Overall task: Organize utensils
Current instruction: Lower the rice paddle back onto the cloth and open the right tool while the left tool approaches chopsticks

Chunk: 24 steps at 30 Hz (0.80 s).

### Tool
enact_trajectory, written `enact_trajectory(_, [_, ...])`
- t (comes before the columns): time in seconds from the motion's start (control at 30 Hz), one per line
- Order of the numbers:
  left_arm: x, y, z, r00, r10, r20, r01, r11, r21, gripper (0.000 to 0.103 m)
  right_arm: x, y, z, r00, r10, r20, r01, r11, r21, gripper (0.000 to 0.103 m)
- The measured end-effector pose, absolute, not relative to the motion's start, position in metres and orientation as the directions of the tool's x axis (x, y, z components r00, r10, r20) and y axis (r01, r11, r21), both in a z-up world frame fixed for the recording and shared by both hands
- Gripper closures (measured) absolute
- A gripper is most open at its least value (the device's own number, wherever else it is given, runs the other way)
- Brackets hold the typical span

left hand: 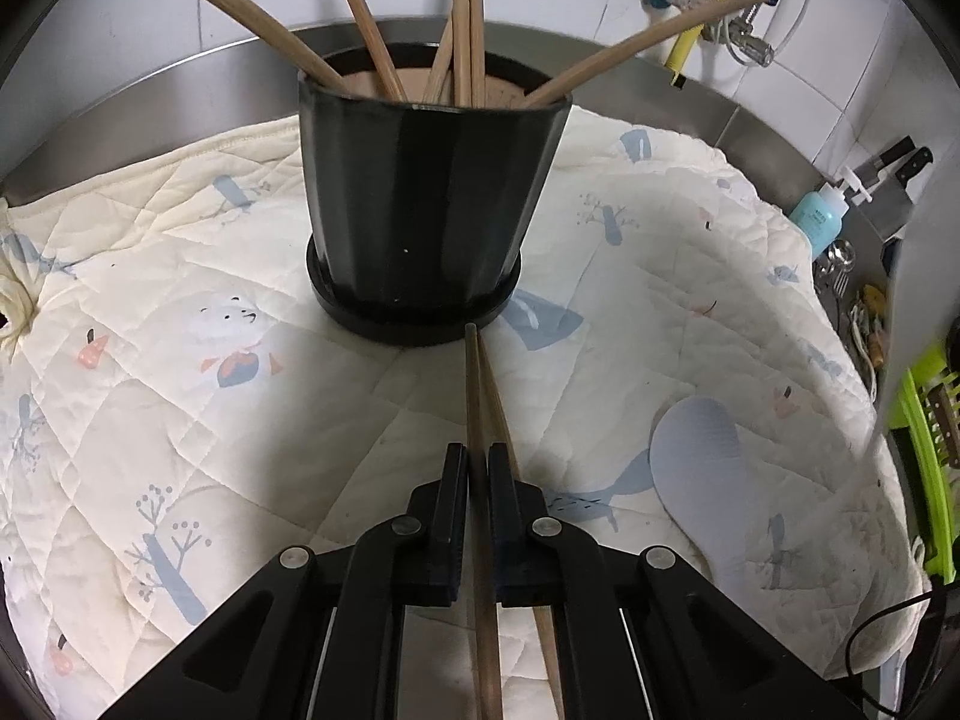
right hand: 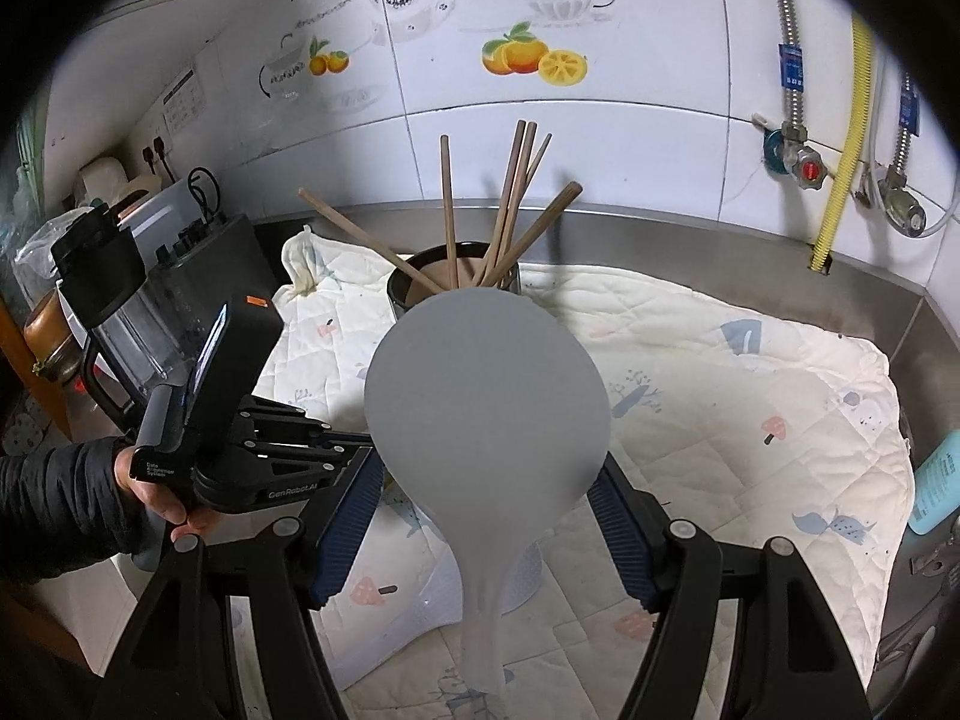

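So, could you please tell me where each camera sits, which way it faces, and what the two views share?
Left wrist: on the left gripper, low over the quilted cloth, facing the black utensil holder; its fingers pinch a chopstick pair.
Right wrist: on the right gripper, higher, facing the tiled wall; a grey rice paddle sits between its open fingers, and the person's left hand shows.
Shared: holder, cloth, paddle.

A black pot (left hand: 420, 204) holds tan wooden chopsticks (left hand: 474, 18), standing on a cream quilted cloth (left hand: 180, 396) printed with pale blue trees and orange mushrooms, beside a grey-blue spatula (right hand: 486, 396).
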<state>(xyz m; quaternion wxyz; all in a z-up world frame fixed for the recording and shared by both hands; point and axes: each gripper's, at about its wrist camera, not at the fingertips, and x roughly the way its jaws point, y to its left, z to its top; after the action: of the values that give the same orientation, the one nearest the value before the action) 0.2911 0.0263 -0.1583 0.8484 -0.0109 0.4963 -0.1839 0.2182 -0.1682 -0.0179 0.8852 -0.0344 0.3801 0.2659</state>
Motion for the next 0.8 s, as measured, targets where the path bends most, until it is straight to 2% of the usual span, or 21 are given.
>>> enact_trajectory(0.03, [0.29, 0.028, -0.155, 0.445, -0.326, -0.834, 0.298, 0.932, -0.205, 0.097, 0.219, -0.17, -0.018, 0.565, 0.448, -0.693, -0.489, 0.858, 0.156, 0.074])
enact_trajectory(0.1, [0.287, 0.03, -0.15, 0.46, -0.33, -0.824, 0.297, 0.932, -0.208, 0.097, 0.223, -0.175, -0.018, 0.56, 0.457, -0.691, -0.475, 0.861, 0.184, 0.074])
enact_trajectory(0.17, [0.287, 0.033, -0.146, 0.467, -0.323, -0.823, 0.293, 0.935, -0.2, 0.103, 0.222, -0.175, -0.02, 0.561, 0.452, -0.694, -0.473, 0.863, 0.179, 0.074])
enact_trajectory(0.43, [0.288, 0.04, -0.151, 0.456, -0.318, -0.831, 0.273, 0.939, -0.21, 0.103, 0.224, -0.166, -0.032, 0.51, 0.473, -0.718, -0.491, 0.846, 0.209, 0.074])
enact_trajectory(0.53, [0.289, 0.04, -0.154, 0.453, -0.317, -0.833, 0.269, 0.94, -0.212, 0.103, 0.23, -0.164, -0.039, 0.48, 0.473, -0.739, -0.486, 0.844, 0.224, 0.064])
enact_trajectory(0.6, [0.291, 0.042, -0.156, 0.441, -0.327, -0.836, 0.255, 0.938, -0.233, 0.103, 0.232, -0.161, -0.046, 0.474, 0.455, -0.754, -0.483, 0.85, 0.21, 0.044])
enact_trajectory(0.8, [0.295, 0.057, -0.164, 0.402, -0.348, -0.847, 0.179, 0.937, -0.3, 0.102, 0.243, -0.155, -0.065, 0.432, 0.438, -0.788, -0.473, 0.854, 0.215, 0.042])
